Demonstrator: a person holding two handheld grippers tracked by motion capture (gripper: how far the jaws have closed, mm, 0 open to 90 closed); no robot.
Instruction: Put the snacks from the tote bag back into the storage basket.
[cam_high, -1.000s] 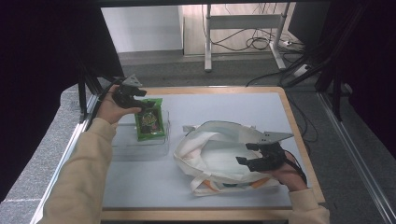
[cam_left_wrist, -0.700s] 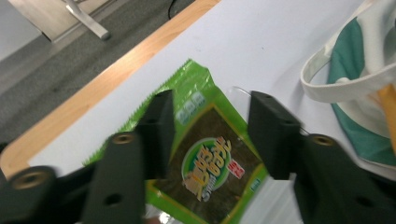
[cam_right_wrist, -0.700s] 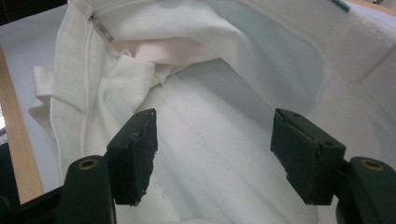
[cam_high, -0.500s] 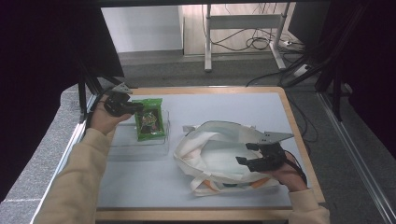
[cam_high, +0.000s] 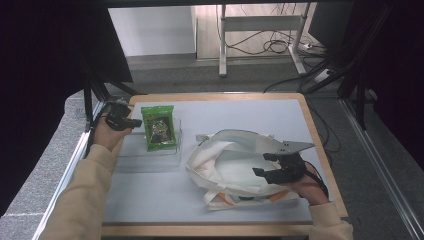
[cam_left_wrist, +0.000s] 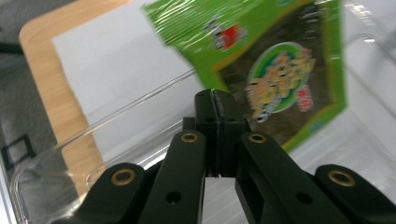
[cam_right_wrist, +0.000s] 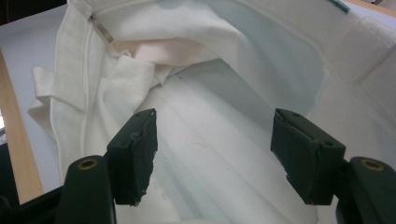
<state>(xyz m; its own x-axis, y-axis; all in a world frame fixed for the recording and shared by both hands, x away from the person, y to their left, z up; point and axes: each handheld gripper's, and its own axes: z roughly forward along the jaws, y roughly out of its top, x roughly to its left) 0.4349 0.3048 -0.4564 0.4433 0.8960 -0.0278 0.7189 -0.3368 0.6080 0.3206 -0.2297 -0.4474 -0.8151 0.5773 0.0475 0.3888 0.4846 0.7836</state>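
A green snack packet (cam_high: 159, 127) lies tilted in a clear plastic tray (cam_high: 150, 162) at the table's left. My left gripper (cam_high: 136, 122) is at the packet's left edge. Its jaws have just been closing and now stand together (cam_left_wrist: 217, 100) on the edge of the packet (cam_left_wrist: 280, 70). A white tote bag (cam_high: 225, 165) lies open at the right. Over its mouth my right gripper (cam_high: 267, 165) hovers with its jaws wide apart. In the right gripper view nothing but the bag's cloth (cam_right_wrist: 224, 60) lies beyond that gripper (cam_right_wrist: 212, 158).
The grey mat (cam_high: 240, 117) covers a wooden table whose rim (cam_high: 320, 145) runs close to the right hand. The tray's clear wall (cam_left_wrist: 116, 116) rises beside the left jaws. Behind the table are desk legs and cables (cam_high: 280, 47) on the floor.
The left gripper moved left and down from above the packet to its left edge, and its jaws closed. The right gripper and the bag kept still.
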